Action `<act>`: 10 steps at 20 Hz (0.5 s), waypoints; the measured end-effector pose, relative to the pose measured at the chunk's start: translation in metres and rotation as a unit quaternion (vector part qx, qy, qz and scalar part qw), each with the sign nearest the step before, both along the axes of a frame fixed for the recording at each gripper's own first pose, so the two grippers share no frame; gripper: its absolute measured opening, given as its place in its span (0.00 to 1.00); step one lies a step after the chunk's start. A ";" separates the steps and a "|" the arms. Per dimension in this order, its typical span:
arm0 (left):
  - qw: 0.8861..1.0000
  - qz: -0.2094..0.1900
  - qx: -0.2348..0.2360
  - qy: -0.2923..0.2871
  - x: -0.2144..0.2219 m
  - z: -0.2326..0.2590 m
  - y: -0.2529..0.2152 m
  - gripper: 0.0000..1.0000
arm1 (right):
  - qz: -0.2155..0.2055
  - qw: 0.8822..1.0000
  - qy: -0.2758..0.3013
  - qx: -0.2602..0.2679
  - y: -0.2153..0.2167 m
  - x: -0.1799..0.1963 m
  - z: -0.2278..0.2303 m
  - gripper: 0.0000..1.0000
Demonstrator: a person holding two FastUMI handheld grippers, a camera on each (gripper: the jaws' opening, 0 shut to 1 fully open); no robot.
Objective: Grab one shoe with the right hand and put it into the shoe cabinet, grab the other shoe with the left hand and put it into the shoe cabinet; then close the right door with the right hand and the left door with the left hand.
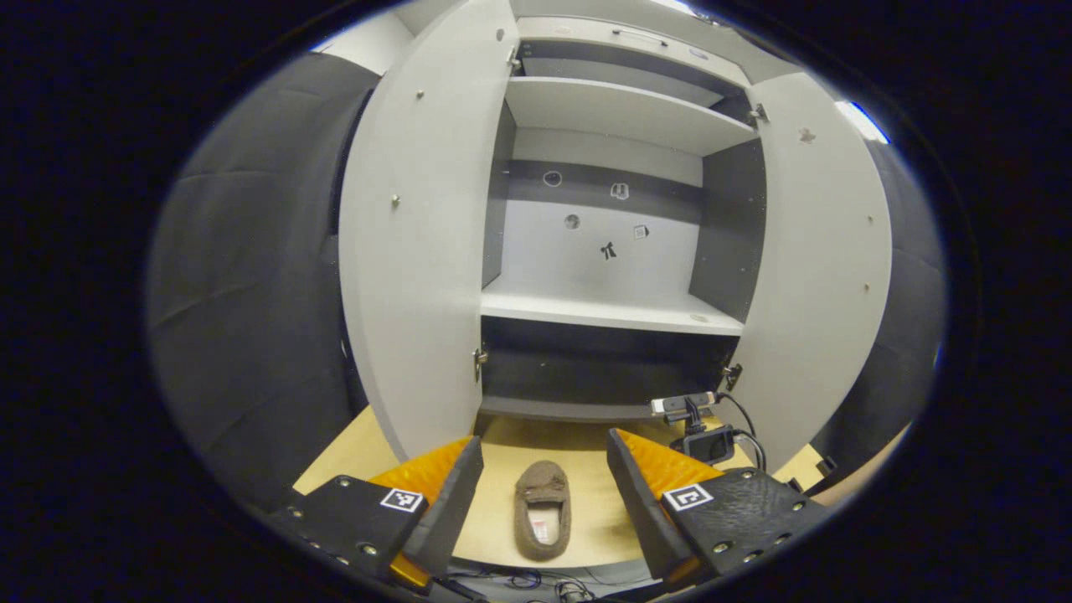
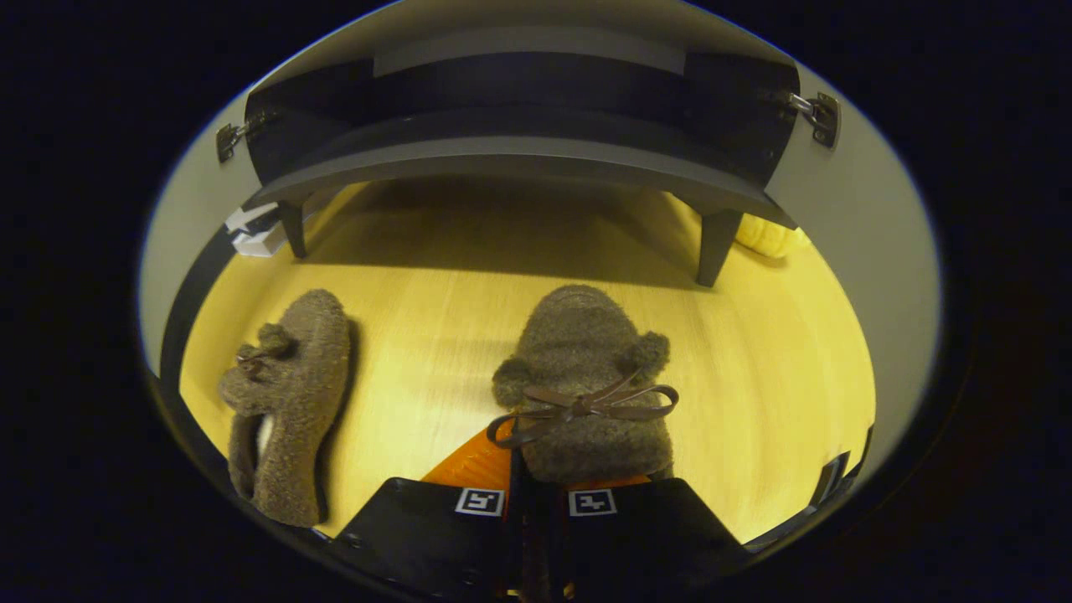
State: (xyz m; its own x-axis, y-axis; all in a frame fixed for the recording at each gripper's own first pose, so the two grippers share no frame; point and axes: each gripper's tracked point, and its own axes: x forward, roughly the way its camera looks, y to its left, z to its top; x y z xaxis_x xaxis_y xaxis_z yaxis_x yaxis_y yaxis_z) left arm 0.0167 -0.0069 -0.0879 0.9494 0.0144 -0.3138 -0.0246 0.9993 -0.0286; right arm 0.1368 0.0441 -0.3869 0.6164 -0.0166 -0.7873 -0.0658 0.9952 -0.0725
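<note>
Early in the task, by the look of it: right tongs [image 2: 536, 490] clamped together on the heel end of a fuzzy brown slipper with a dark ribbon bow [image 2: 582, 381], toe aimed at the low gap under the grey shoe cabinet [image 2: 519, 155], sole seemingly just off the pale wooden counter [image 2: 435, 276], though hard to say from this low angle. Second fuzzy brown slipper [image 2: 289, 402] lying on the counter well off to the side, ungrasped. Left tongs [image 1: 544, 494] spread wide apart, holding nothing, hovering back from the cabinet with a slipper [image 1: 543, 509] framed between the fingers farther off. Nothing shelved: pale shelf [image 1: 603, 311] bare, as is the one above. Left door [image 1: 410, 243] and right door [image 1: 825, 251] both swung open. Left to do: stow both slippers, shut both doors. In the way, possibly: a small black camera on a stand with trailing cables [image 1: 699, 431] by the right door's foot, and the cabinet's dark legs [image 2: 716, 243] near the slipper's path.
</note>
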 end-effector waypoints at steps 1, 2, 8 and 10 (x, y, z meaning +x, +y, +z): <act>1.000 -0.005 0.002 -0.002 0.002 0.001 -0.003 0.87 | 0.001 1.000 -0.001 0.010 0.000 0.001 -0.005 0.13; 1.000 -0.009 0.005 -0.005 0.004 0.004 -0.005 0.87 | -0.002 1.000 0.000 0.026 0.001 0.004 -0.009 0.12; 0.999 -0.041 0.004 -0.020 0.010 0.011 -0.026 0.87 | 0.013 0.998 0.012 0.059 -0.007 -0.012 0.019 0.02; 0.999 -0.046 0.005 -0.023 0.009 0.011 -0.028 0.87 | 0.008 0.996 0.015 0.083 -0.005 -0.025 0.032 0.02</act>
